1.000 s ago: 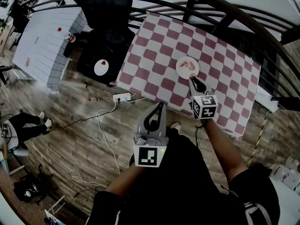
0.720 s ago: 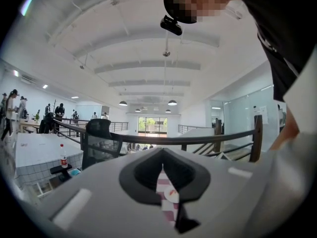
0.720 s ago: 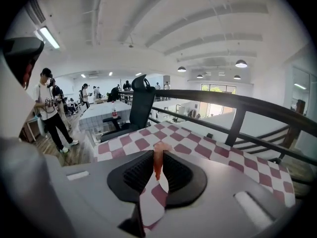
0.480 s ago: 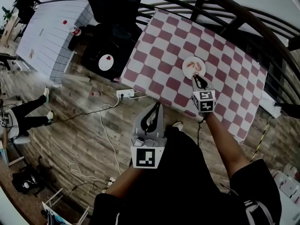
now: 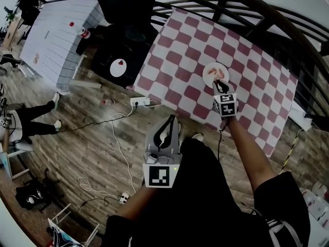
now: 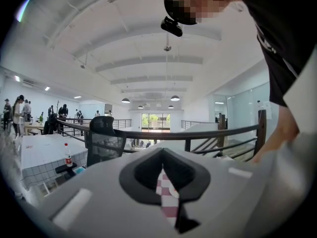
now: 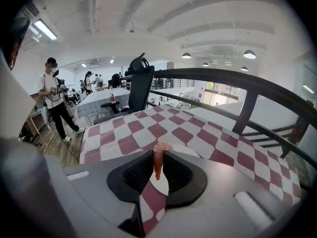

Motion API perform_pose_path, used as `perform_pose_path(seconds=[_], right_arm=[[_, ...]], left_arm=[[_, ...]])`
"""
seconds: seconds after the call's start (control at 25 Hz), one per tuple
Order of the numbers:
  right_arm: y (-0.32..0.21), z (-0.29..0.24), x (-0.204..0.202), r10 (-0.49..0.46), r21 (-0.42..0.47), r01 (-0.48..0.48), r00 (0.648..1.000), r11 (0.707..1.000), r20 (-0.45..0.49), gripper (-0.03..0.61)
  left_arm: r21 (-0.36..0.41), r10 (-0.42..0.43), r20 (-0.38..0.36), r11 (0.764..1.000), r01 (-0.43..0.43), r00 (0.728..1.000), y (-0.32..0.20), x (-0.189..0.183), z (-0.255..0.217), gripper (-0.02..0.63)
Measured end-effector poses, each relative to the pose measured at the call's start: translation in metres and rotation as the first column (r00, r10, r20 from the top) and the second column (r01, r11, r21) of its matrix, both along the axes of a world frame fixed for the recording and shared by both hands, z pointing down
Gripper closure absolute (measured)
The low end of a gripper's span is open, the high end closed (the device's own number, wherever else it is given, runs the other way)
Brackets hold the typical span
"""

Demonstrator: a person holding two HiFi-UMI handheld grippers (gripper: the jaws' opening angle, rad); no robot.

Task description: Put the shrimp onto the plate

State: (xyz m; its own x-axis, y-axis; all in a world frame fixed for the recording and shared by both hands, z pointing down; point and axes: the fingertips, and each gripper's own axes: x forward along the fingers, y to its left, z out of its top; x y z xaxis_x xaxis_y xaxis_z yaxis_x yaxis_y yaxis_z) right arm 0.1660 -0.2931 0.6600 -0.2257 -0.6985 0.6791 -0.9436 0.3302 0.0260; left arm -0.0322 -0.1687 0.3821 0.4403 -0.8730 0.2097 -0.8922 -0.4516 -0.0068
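Observation:
The white plate (image 5: 212, 78) lies on the red-and-white checked tablecloth (image 5: 180, 60), with orange shrimp (image 5: 219, 72) on it. My right gripper (image 5: 221, 85) hovers at the plate's near edge. In the right gripper view the right gripper (image 7: 157, 156) is shut on a shrimp (image 7: 157, 165) that hangs upright between the jaws, above the plate (image 7: 186, 150). My left gripper (image 5: 170, 119) is held back over the floor, off the table. In the left gripper view the left gripper (image 6: 166, 183) is shut with nothing in it.
A black railing (image 5: 247, 14) curves round the table's far side. A black office chair (image 5: 123, 4) and a dark stool (image 5: 119, 66) stand left of the table. A power strip (image 5: 140, 102) and cables lie on the wooden floor. A person (image 5: 25, 123) is at far left.
The view has shifted a little. My right gripper has stayed at the plate's near edge with the shrimp. The left gripper has hardly moved.

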Motion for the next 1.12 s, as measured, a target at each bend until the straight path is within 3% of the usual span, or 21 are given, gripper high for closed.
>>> perform_pose_path(seconds=[0.64, 0.88, 1.12], right_arm=[[-0.021, 0.066, 0.004, -0.015, -0.128, 0.012, 1.0, 0.992, -0.017, 0.52], [-0.024, 0.077, 0.008, 0.001, -0.154, -0.004, 1.0, 0.988, -0.016, 0.518], [-0.029, 0.081, 0.006, -0.005, -0.158, 0.001, 1.0, 0.987, -0.023, 0.518]], left_arm=[[-0.056, -0.096, 0.008, 0.994, 0.096, 0.995, -0.004, -0.022, 0.025, 0.604], [-0.067, -0.065, 0.036, 0.996, 0.067, 0.997, -0.013, -0.015, 0.037, 0.604], [-0.1, -0.034, 0.01, 0.994, 0.035, 0.999, -0.054, 0.013, 0.058, 0.604]])
